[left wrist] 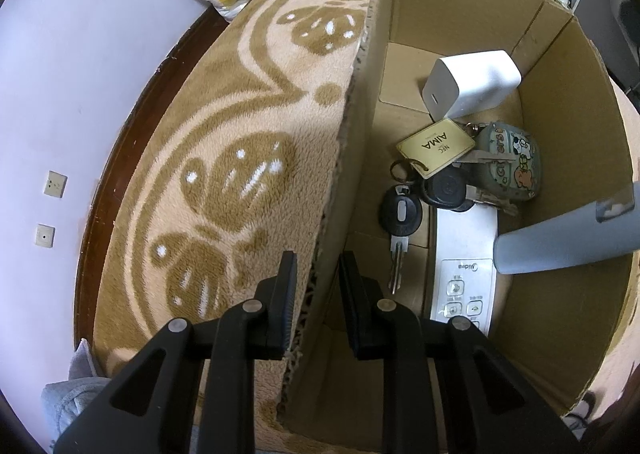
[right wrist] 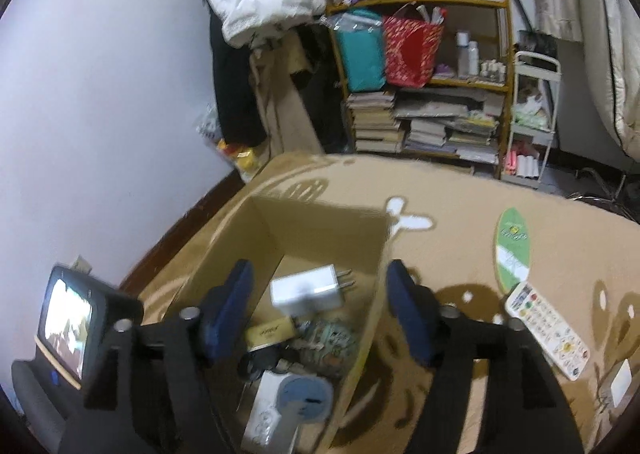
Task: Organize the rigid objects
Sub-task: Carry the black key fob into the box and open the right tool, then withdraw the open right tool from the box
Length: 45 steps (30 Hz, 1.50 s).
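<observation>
**Box partly filled; two items outside**

Left wrist view: left gripper (left wrist: 318, 304) straddles the cardboard box (left wrist: 576, 158) wall, jaws slightly apart; actual contact is unclear. Inside: one white charger (left wrist: 472, 84), one key bunch (left wrist: 436, 178), one silver remote (left wrist: 466, 266), partly hidden at 6 o'clock.

Right wrist view, blurred: right gripper (right wrist: 320, 310) wide open, empty. At 3 o'clock, on the blanket (right wrist: 460, 194): one green board (right wrist: 513, 250), one white remote (right wrist: 548, 334).

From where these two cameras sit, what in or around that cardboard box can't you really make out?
- Midea remote: left wrist view, its lower end is hidden behind the left hand-held gripper.
- Grey-blue object: left wrist view, cut off by the right edge.
- Keys: right wrist view, motion blur smears them.
- Colourful remote on the blanket: right wrist view, button labels too small.
</observation>
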{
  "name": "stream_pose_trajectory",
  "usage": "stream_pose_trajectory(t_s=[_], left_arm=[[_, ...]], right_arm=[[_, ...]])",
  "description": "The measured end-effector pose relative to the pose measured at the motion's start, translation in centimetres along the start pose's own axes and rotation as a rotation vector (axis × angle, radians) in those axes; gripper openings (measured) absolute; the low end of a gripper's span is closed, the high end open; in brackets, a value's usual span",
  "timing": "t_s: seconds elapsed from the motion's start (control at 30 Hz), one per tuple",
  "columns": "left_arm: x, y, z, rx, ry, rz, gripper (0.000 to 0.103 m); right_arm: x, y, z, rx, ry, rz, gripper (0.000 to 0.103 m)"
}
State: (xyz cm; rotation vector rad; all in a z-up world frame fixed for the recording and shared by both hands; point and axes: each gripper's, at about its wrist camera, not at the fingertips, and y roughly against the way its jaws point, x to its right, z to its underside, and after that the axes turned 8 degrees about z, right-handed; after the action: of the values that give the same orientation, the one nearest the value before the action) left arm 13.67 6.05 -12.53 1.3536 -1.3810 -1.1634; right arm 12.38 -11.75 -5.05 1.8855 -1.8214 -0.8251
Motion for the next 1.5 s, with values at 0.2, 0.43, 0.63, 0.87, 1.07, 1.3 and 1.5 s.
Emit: stream_pose_trajectory(t_s=[0.2, 0.43, 0.63, 0.87, 1.07, 1.3, 1.5], left_arm=[[0.0, 0.0, 0.0, -0.002, -0.001, 0.000, 0.021], [0.1, 0.0, 0.0, -0.004, -0.003, -0.001, 0.022], [0.1, 0.1, 0.0, -0.004, -0.006, -0.005, 0.022], [0.1, 0.0, 0.1, -0.004, -0.006, -0.005, 0.022], [0.2, 0.0, 0.1, -0.002, -0.013, -0.010, 0.022], [0.3, 0.0, 0.2, 0.000, -0.015, -0.016, 0.022], [0.3, 0.0, 0.1, -0.001, -0.016, -0.015, 0.022]], right_arm=[[2.5, 0.3, -1.5, 0.057, -0.037, 0.089, 0.103], [5.8, -1.0, -2.9, 0.076, -0.075, 0.170, 0.103], [9.5, -2.8, -3.5, 0.121, -0.158, 0.238, 0.103], [13.3, -7.0, -3.8, 0.068, -0.223, 0.286, 0.103], [15.6, -10.5, -3.6, -0.034, -0.237, 0.314, 0.103], [17.8, -13.0, -2.3, -0.123, -0.284, 0.323, 0.085], [18.4, -15.1, -0.7, -0.233, -0.295, 0.320, 0.080]])
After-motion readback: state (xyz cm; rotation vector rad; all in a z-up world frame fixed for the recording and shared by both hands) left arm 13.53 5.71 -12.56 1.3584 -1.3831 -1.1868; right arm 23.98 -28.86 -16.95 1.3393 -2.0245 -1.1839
